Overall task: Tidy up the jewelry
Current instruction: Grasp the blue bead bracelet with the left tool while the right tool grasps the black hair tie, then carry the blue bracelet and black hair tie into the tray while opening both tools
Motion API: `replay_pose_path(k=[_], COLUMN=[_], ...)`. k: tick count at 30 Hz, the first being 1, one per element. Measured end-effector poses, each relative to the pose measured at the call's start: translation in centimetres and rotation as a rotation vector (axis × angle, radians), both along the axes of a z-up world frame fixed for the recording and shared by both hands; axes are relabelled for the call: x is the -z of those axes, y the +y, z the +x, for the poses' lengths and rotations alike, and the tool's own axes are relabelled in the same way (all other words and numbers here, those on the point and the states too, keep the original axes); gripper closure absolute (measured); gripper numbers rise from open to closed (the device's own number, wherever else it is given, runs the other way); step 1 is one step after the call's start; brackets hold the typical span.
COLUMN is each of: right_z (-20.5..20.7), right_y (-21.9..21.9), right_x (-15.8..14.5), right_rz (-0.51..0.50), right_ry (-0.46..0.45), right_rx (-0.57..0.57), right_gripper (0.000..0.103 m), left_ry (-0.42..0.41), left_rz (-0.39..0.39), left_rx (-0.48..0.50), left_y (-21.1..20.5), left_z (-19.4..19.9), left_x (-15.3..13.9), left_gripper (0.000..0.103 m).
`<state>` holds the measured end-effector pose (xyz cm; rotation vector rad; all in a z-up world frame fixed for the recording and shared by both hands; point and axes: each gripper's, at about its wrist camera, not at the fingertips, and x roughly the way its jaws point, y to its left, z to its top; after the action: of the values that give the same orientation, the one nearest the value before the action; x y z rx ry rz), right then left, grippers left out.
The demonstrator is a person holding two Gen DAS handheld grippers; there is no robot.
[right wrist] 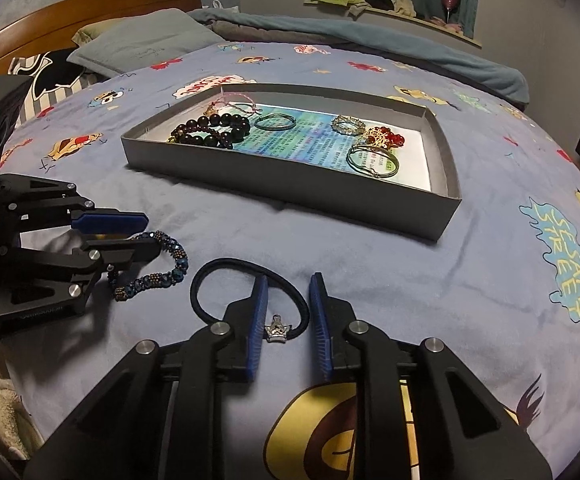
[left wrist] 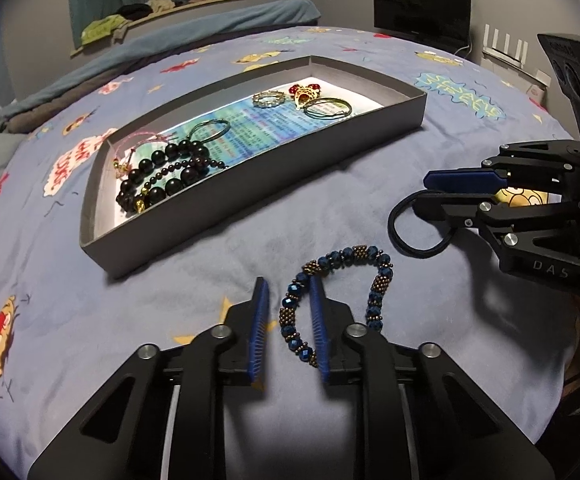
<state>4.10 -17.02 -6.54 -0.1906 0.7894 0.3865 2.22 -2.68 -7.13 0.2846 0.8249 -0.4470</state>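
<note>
A blue and bronze beaded bracelet (left wrist: 378, 292) lies on the blue cartoon bedspread (left wrist: 89, 280). Its left strand runs between the fingers of my left gripper (left wrist: 288, 282), whose jaws stand narrow with small gaps beside the beads. To its right a black hair tie (right wrist: 233, 261) with a small silver charm (right wrist: 275, 328) lies in the jaws of my right gripper (right wrist: 287, 280). The charm sits against the left pad and the band arcs over to the right pad. Each gripper shows in the other's view: the right gripper (left wrist: 421, 192) and the left gripper (right wrist: 151, 232).
A shallow grey cardboard tray (left wrist: 249, 208) lies beyond both grippers. It holds black bead bracelets (left wrist: 157, 180), green bangles (left wrist: 326, 108), a silver ring bracelet and a red and gold piece. Pillows (right wrist: 137, 44) and a wooden headboard stand at the far left, a dark screen (left wrist: 422, 8) at the far right.
</note>
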Motion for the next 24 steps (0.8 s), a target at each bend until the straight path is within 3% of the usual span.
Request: replay_pose_path(k=[5, 8, 9, 20, 24], right_z=[-0.1, -0.3, -0.4, -0.8, -1.0], right_y=[0.0, 0.0, 0.0, -0.2, -0.5], right_x=[-0.1, -0.4, -0.5, -0.9, -1.6], right_rz=[0.007, 0.013, 0.016, 0.033, 0.060], right_ry=[-0.007, -0.015, -0.020, -0.032, -0.053], right_rx=[-0.006, -0.011, -0.014, -0.011, -0.003], right_gripper=[0.090, 0.094, 0.100, 0.100, 0.100], left_ry=[-0.002, 0.000, -0.001, -0.021, -0.054], left_rz=[-0.004, -0.017, -0.024, -0.034, -0.081], left_rx=[-0.003, -0.008, -0.010, -0.018, -0.015], left_y=[0.3, 0.6, 0.8, 1.6, 2.4], left_z=[0.0, 0.1, 0.1, -0.4, -0.9], left_x=[-0.1, -0.4, -0.6, -1.4, -2.9], left_gripper=[0.094, 0.095, 0.095, 0.095, 0.095])
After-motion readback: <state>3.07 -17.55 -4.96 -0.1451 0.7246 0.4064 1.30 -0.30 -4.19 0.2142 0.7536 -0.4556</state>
